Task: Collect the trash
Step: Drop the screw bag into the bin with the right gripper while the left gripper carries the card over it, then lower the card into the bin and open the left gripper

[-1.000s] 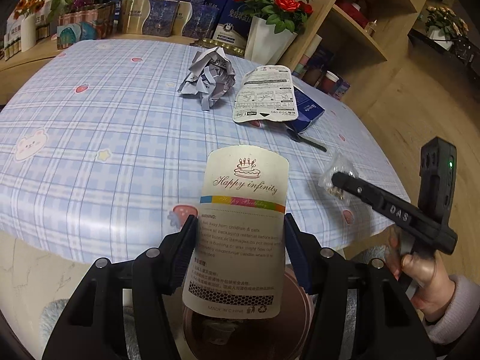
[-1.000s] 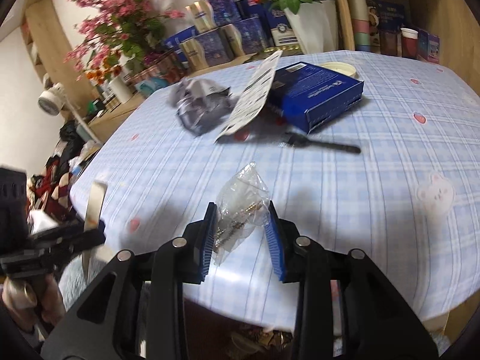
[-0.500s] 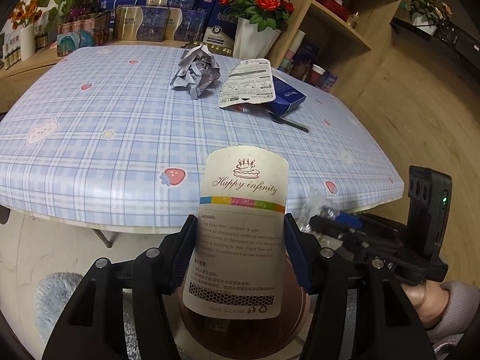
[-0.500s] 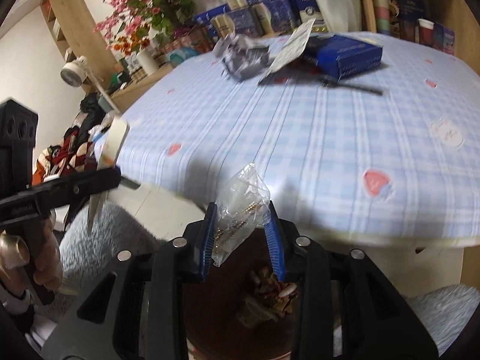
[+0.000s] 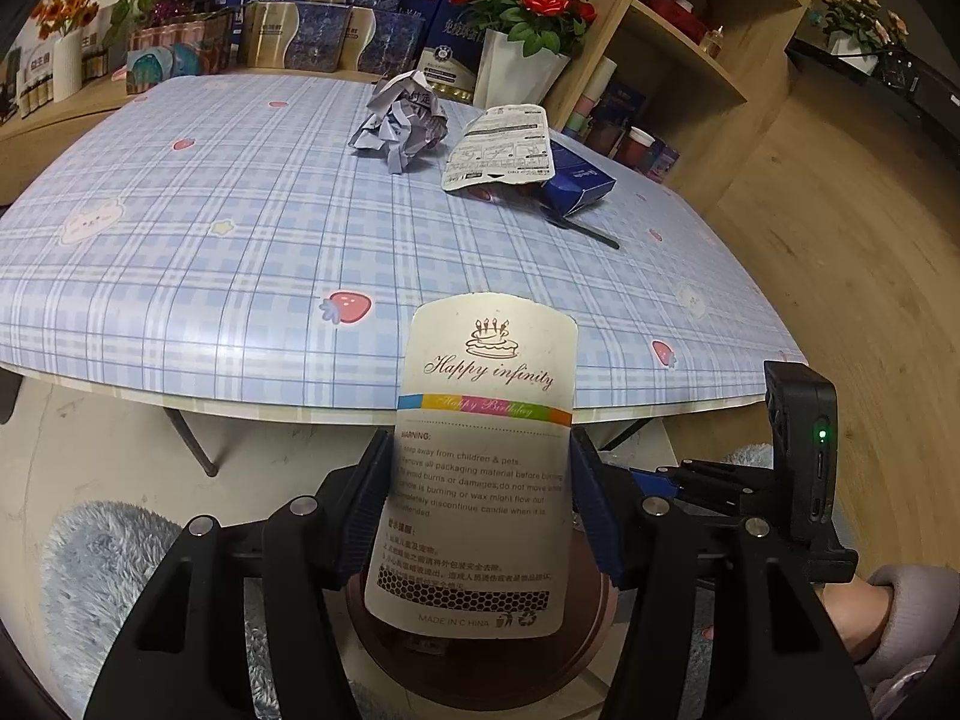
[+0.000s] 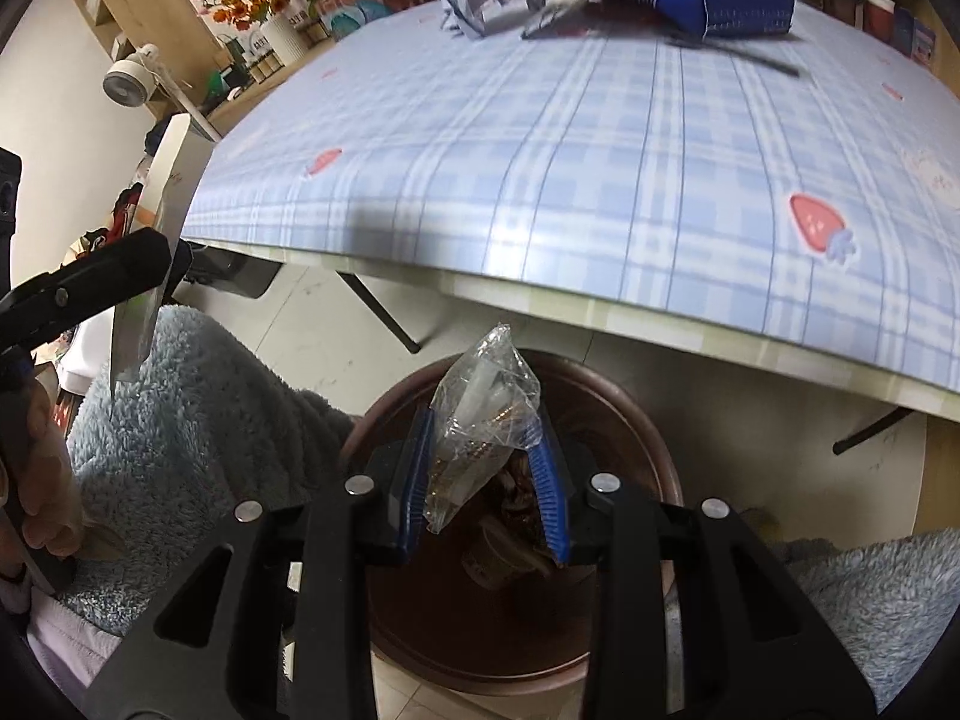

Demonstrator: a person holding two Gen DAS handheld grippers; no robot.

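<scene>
Left claw (image 5: 483,516) pinches a white candle-packaging card (image 5: 483,468) printed "Happy infinity" w/ a cake logo, held upright off the near edge of the desk (image 5: 240,276) and above a round brown trash bin (image 5: 576,654) on the floor. Right claw (image 6: 483,480) pinches a crumpled clear plastic bag (image 6: 480,420) w/ small brownish bits inside, directly over the bin's (image 6: 654,450) open mouth; other scraps, incl. what looks like a paper cup, lie at its bottom. In the right wrist view the card (image 6: 171,198) shows edge-on at far left, clamped in the left claw (image 6: 135,267).

Desk wears a blue-and-white plaid cover w/ strawberry prints. Toward its far edge: a ball of crumpled grey-white paper (image 5: 402,120); just right of it, a printed white packaging backing card (image 5: 501,147) leaning on a dark-blue carton (image 5: 579,177); nearer the viewer, a thin black stick-like item (image 5: 585,231), type unclear. Beyond the far edge, a white vase of red roses (image 5: 522,30) and stacked gift boxes (image 5: 324,18). Fluffy pale-blue rug (image 6: 198,396) beside the bin.
</scene>
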